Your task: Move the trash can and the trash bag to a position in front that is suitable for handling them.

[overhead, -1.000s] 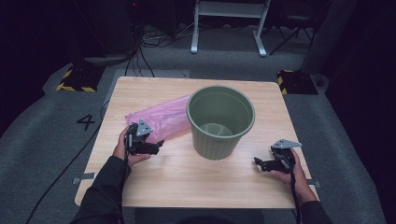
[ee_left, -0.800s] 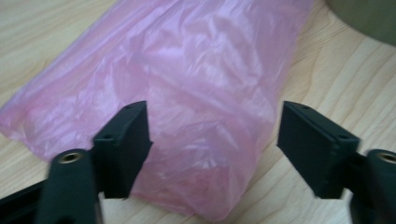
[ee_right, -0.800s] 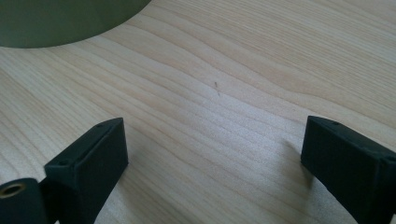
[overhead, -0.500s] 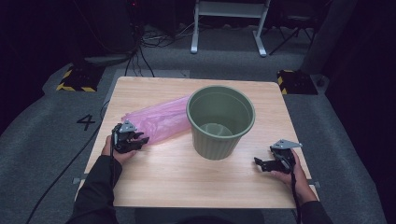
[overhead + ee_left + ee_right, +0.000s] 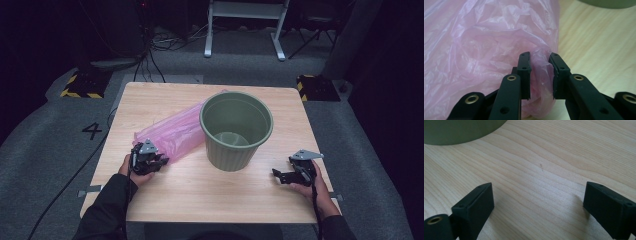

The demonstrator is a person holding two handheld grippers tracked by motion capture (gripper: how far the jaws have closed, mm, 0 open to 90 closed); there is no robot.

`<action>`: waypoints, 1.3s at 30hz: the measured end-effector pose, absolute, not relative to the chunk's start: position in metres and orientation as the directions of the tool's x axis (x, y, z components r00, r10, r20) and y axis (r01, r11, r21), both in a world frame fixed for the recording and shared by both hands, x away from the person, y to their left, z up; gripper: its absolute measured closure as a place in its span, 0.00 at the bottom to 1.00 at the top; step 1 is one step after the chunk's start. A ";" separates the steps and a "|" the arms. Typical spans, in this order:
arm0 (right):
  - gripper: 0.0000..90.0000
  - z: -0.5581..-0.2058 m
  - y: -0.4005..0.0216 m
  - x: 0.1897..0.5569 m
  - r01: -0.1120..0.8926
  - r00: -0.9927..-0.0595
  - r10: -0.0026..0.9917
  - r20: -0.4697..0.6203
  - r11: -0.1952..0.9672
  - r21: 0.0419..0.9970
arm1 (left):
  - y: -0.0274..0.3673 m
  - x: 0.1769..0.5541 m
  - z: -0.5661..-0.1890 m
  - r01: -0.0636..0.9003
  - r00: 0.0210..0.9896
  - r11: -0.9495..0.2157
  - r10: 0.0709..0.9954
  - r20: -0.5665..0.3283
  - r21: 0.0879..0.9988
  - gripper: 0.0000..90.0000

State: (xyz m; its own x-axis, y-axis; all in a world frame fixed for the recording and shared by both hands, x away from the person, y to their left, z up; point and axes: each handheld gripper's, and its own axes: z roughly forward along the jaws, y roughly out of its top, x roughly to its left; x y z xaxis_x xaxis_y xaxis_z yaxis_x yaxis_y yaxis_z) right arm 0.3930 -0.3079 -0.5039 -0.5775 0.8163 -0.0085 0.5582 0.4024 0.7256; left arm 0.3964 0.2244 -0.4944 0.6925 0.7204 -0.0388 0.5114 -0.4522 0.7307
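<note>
A crumpled pink plastic bag (image 5: 175, 132) lies on the wooden table (image 5: 210, 200), left of an upright green bin (image 5: 236, 130) and against its wall. My left gripper (image 5: 156, 162) is at the bag's near end. In the left gripper view its jaws (image 5: 540, 58) have just been closing, and a bunched fold of the pink bag (image 5: 486, 37) fills the narrow gap between the pads. My right gripper (image 5: 280, 176) rests on the table right of the bin, open, with bare wood between its jaws (image 5: 539, 197).
The bin is empty inside and stands mid-table; its base shows at the top edge in the left gripper view (image 5: 606, 3) and in the right gripper view (image 5: 461, 130). Bare wood runs along the table's near edge. Grey floor with cables and a white frame lies beyond the table.
My left hand drew back to the left and then came in low on the bag's near end, and its jaws narrowed. The right hand kept still.
</note>
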 end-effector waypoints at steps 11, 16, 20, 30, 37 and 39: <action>0.12 -0.504 -0.308 0.393 0.555 -0.581 0.814 -0.009 0.403 0.728 | 0.193 0.370 -0.490 0.473 0.745 -0.487 0.666 -0.038 0.734 0.71; 0.12 -0.504 -0.308 0.392 0.553 -0.582 0.813 -0.010 0.404 0.728 | 0.189 0.354 -0.480 0.445 0.742 -0.491 0.671 -0.001 0.749 0.52; 0.12 -0.504 -0.308 0.392 0.553 -0.582 0.813 -0.010 0.404 0.728 | 0.199 0.344 -0.466 0.406 0.706 -0.463 0.706 0.052 0.788 0.34; 0.12 -0.504 -0.308 0.392 0.553 -0.582 0.813 -0.010 0.404 0.728 | 0.239 0.368 -0.448 0.408 0.625 -0.401 0.778 0.069 0.820 0.23; 0.12 -0.504 -0.308 0.392 0.553 -0.581 0.814 -0.010 0.404 0.728 | 0.271 0.417 -0.466 0.524 0.558 -0.334 0.829 -0.020 0.784 0.21; 0.12 -0.504 -0.308 0.392 0.554 -0.581 0.814 -0.010 0.404 0.728 | 0.275 0.422 -0.471 0.546 0.559 -0.309 0.827 -0.064 0.779 0.23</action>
